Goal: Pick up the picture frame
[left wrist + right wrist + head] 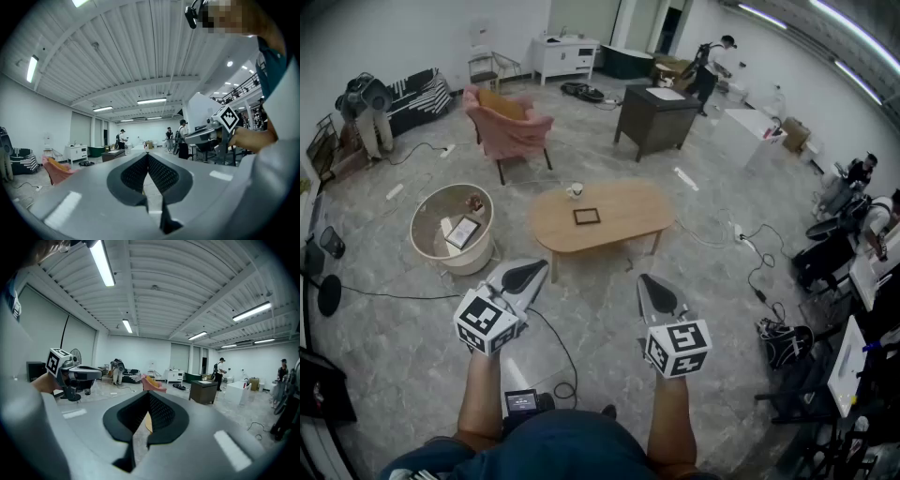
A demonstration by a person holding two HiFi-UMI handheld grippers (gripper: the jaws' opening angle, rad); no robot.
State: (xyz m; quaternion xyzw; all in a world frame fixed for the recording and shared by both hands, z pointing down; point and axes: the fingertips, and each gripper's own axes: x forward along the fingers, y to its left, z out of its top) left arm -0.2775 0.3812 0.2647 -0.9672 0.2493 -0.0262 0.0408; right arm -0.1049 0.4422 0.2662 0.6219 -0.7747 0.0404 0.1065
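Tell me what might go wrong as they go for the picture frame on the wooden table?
A cable lies on the floor on the way: a trip hazard. A cup stands close to the picture frame and could get knocked. The frame lies flat, so the shut left gripper and right gripper may struggle to grasp it.

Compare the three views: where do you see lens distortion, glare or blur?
Head view: fisheye curves the room, yet the picture frame on the table stays clear. Left gripper view: the ceiling lamp glares. Right gripper view: dark rounded corners, ceiling tube blown out.
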